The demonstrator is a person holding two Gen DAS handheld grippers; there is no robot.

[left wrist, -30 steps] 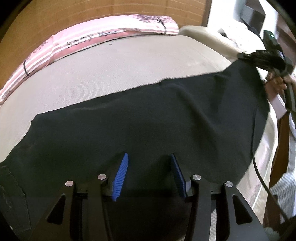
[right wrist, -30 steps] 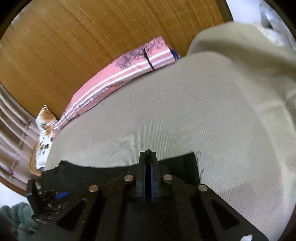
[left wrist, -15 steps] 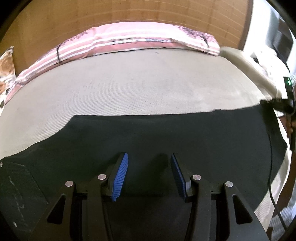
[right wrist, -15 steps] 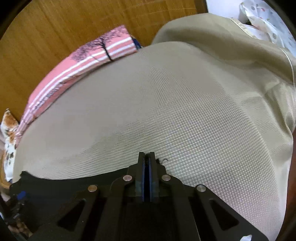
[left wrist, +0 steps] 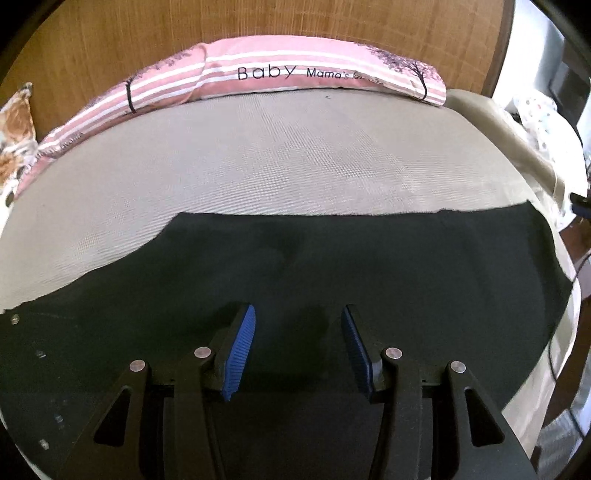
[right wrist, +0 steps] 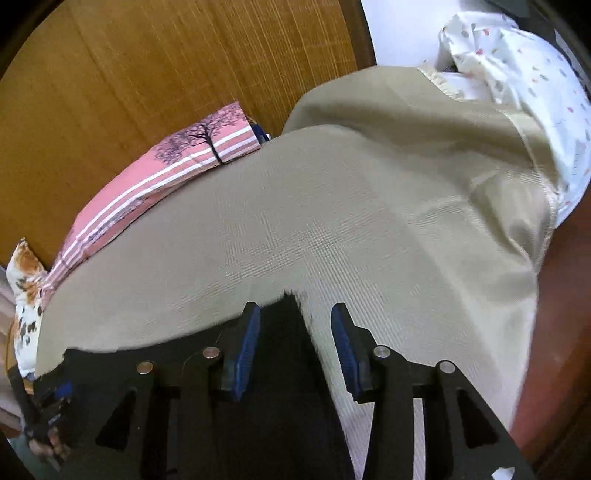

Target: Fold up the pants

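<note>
The dark, flat, soft cloth pants [left wrist: 332, 277] lie spread on the bed, under and just past the fingers of both grippers. The left gripper [left wrist: 298, 325] hangs over the middle of the pants with its blue fingers [left wrist: 242, 339] about half open and nothing between them. The right gripper [right wrist: 293, 332] is over the far right corner of the pants [right wrist: 280, 317], and its fingers are opening right now; that corner sits low between them but the pads do not press on it, so it looks like it is being let go. To do this step well, I think the corner should drop flat and line up with the edge under it, and the right gripper should lift away slowly so it does not drag the cloth. Then both grippers could pat out any bumps before the next fold. The bed has a beige woven cover [left wrist: 295, 158], bare ahead of the fingers. Far past them lies a long pink striped pillow with black trees and words on it [left wrist: 295, 74], against a brown wooden headboard [left wrist: 258, 22]. Off to the right of the fingers is a white spotted cloth [right wrist: 517, 55]
</note>
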